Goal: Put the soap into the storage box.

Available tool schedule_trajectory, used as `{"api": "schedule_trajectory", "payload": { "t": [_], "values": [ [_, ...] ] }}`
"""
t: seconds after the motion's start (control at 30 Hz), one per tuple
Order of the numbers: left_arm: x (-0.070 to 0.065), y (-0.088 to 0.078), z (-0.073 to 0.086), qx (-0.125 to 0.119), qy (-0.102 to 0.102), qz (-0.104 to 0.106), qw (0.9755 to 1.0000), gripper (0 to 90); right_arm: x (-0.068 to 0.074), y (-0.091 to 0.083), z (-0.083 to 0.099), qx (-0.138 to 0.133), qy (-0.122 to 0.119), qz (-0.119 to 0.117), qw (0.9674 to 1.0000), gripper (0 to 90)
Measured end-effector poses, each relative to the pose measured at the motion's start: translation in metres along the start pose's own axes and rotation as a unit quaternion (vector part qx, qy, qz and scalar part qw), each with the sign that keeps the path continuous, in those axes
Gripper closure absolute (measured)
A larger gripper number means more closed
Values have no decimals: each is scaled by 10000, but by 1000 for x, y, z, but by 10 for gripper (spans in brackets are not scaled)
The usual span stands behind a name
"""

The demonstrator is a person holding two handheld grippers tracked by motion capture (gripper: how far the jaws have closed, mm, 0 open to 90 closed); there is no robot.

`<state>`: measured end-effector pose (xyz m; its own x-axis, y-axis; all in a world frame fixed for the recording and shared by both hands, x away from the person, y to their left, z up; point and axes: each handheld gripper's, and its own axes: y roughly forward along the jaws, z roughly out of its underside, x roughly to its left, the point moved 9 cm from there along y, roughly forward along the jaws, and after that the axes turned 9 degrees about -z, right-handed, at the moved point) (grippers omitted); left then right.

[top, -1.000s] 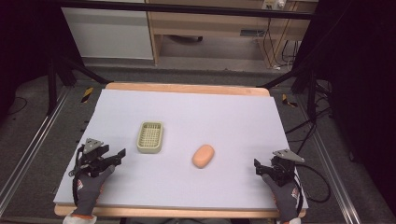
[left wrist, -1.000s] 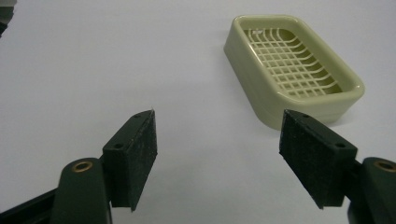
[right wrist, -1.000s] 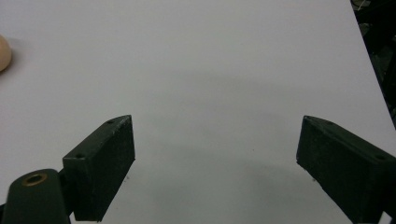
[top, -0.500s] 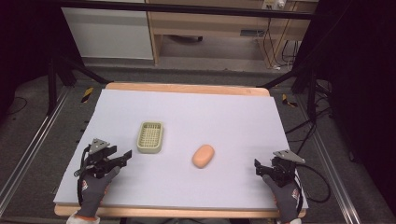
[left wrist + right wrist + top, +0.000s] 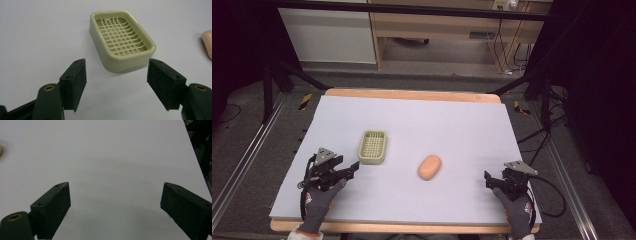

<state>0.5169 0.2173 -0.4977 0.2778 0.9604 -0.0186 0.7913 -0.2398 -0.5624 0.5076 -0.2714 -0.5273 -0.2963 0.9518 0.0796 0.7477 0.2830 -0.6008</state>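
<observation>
On the pale lilac surface (image 5: 452,130), a pale green slotted plastic soap dish (image 5: 373,147) sits left of centre, beside a rounded peach soap bar (image 5: 430,167). The left gripper (image 5: 353,167), jaws open, points at the dish's near end. The right gripper (image 5: 490,180) rests near right, jaws wide apart, empty.

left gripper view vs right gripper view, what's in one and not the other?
Left gripper view: the pale green soap dish with its grid floor, empty, lying just beyond the open left tongs.

Right gripper view: bare white table surface ahead of the open right tongs, plus the table's right edge with dark floor and cables beyond it.

Both: the white surface, a pair of black jaws spread apart with nothing between them, and a peach-coloured soap bar cut off at the frame edge, at right in the left gripper view and at left in the right gripper view.
</observation>
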Motion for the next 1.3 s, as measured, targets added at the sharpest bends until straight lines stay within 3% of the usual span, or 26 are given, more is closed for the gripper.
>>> {"api": "schedule_trajectory", "payload": {
  "t": [0.37, 0.6, 1.0, 1.3],
  "values": [
    [-17, 0, -10, -59, 123, 147, 9998, 298, 1, 1, -1, 0, -3, 20, 10000, 92],
    [-31, 0, -21, -61, 311, 276, 9991, 291, 1, 1, -1, -1, -13, 34, 10000, 89],
    [-48, 1, -48, -219, 343, 363, 9985, 287, 1, 0, -2, -21, -21, 49, 10000, 86],
    [-62, 5, -57, -229, 360, 437, 9981, 284, 2, 0, -2, -21, -9, 42, 10000, 85]
  ]
}}
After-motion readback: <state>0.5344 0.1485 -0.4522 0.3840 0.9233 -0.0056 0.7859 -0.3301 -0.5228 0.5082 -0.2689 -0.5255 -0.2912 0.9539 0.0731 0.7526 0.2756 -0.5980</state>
